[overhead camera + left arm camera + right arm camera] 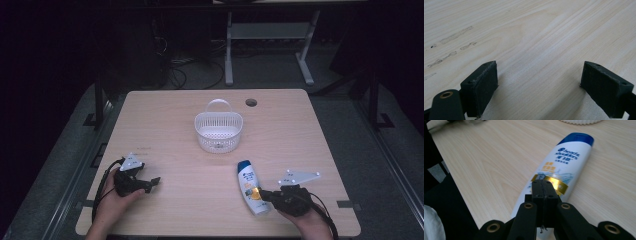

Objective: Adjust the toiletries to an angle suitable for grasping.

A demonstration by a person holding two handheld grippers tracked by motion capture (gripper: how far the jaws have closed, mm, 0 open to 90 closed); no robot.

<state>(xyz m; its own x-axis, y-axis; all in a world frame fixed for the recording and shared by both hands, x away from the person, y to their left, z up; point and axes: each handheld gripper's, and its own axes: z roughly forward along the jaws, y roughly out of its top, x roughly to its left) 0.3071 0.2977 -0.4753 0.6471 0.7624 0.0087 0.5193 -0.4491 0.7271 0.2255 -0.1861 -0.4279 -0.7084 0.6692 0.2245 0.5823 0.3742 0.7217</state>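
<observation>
We rest both hands low on the wooden table [170,125], our left gripper [539,82] spread wide over bare wood, our right gripper [542,188] clenched empty above the lying shampoo bottle [564,167].

I work at a pale wooden table [165,115] with rounded corners and a round cable hole [251,102] near its far edge (a few faint scuffs mark the wood on my left). Beyond it the room is dark, over a grey floor [270,70]. A light grey desk frame [270,31] stands there, with loose black cables [185,67] beside it.
</observation>
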